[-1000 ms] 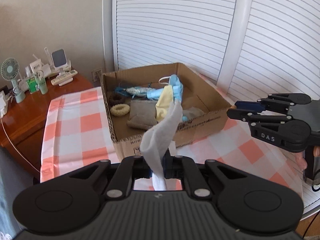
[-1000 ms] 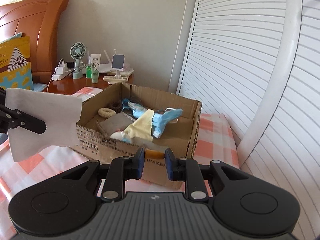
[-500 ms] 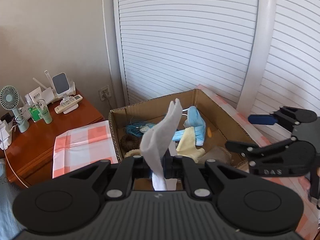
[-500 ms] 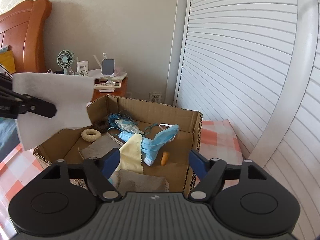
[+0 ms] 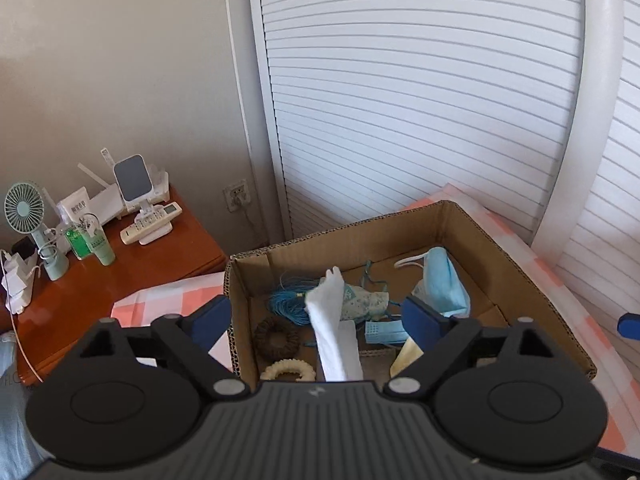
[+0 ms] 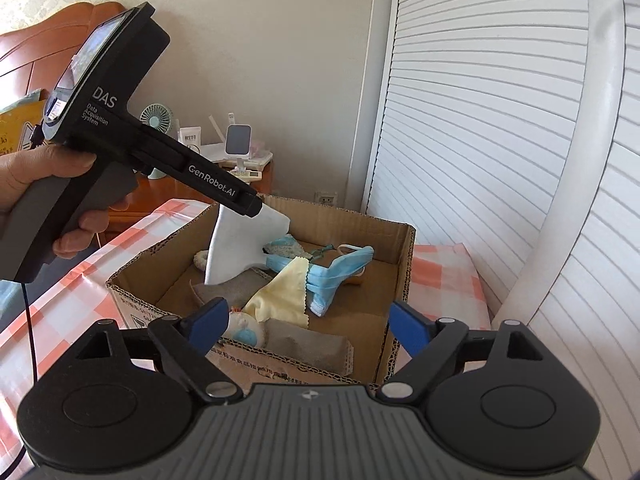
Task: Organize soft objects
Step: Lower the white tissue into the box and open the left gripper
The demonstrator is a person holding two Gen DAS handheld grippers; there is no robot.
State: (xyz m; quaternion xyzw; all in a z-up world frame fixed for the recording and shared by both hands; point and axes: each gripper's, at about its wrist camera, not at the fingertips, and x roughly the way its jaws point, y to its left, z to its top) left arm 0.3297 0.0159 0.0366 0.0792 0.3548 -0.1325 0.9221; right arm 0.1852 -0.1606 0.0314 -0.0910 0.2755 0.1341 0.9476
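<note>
An open cardboard box stands on the checked cloth. It holds a blue face mask, a yellow cloth, a grey cloth, blue cord and two hair rings. My left gripper is open above the box. A white cloth hangs between its spread fingers over the box. In the right wrist view the left gripper sits above the box's left part. My right gripper is open and empty at the box's near wall.
A wooden nightstand at the left carries a small fan, a remote, a phone stand and chargers. White slatted doors stand behind the box. A wooden headboard is at far left.
My left gripper moved over the box and opened; the white cloth now hangs loose between its fingers. My right gripper opened half a second earlier and stays open near the box.
</note>
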